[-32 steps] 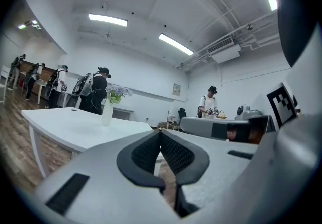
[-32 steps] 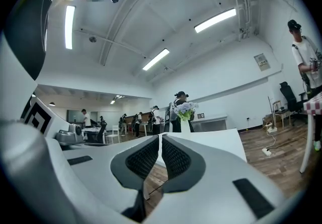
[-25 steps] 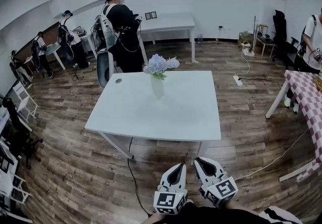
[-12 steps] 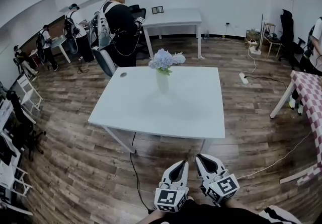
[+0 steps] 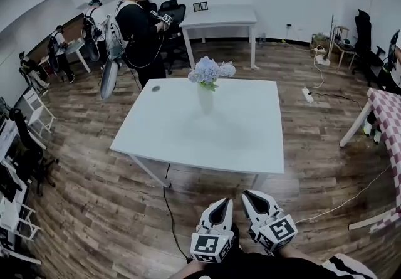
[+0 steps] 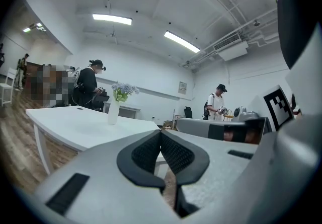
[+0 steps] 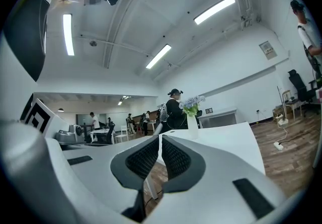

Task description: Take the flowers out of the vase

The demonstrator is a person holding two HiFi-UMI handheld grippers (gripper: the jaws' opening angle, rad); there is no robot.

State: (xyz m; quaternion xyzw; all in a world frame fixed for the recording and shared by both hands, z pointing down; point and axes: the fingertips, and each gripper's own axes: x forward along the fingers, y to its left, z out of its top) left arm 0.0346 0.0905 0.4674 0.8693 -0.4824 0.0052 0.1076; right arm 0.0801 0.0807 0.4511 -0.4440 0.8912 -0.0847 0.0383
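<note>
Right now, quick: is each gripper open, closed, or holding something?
Left gripper: closed, holding nothing.
Right gripper: closed, holding nothing.

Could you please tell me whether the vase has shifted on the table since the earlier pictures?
No. The vase keeps its spot by the far edge of the white table, equally far right of its dark round mark.
</note>
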